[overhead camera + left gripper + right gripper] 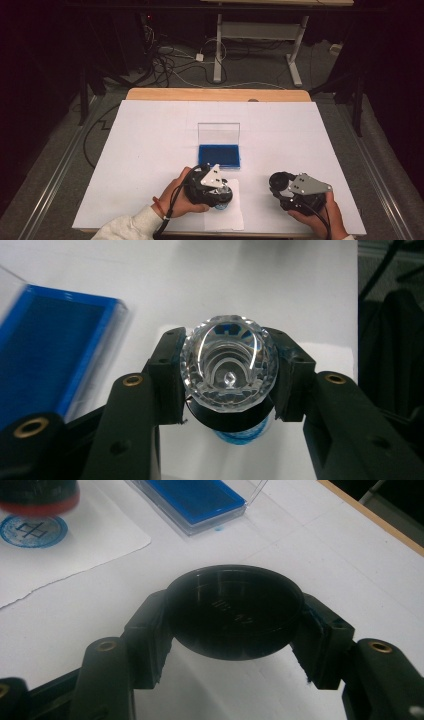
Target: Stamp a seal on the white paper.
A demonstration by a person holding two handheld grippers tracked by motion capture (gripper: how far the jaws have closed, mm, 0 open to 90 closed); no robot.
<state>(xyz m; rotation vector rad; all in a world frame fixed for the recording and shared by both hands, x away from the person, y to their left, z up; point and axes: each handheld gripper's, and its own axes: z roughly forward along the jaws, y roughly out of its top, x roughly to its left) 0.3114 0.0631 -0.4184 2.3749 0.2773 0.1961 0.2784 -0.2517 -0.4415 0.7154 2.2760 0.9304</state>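
Left gripper (218,192) clamped on a stamp (229,365), jaws pressed against the sides of its clear faceted knob. Stamp upright, black base and blue face just above a sheet of paper (235,215) near the front edge of the table (150,150); whether the face touches the sheet cannot be told. Round blue imprint (33,530) printed on that paper, seen in the right gripper view beneath the stamp's base.

Right gripper (280,186) clenched on a round black cap (234,611), held off the table near the front right corner, well apart from the stamp. Cap's hollow side turned toward the camera, both jaws tight on its rim.

Blue ink pad (219,155) resting open near the middle of the table, just behind the paper, clear lid (218,133) standing upright along its far side. Small blue spot on the white table surface just beside the pad's case. Left hand (175,197) and right hand (320,217) wrapped around the gripper bodies at the front edge.
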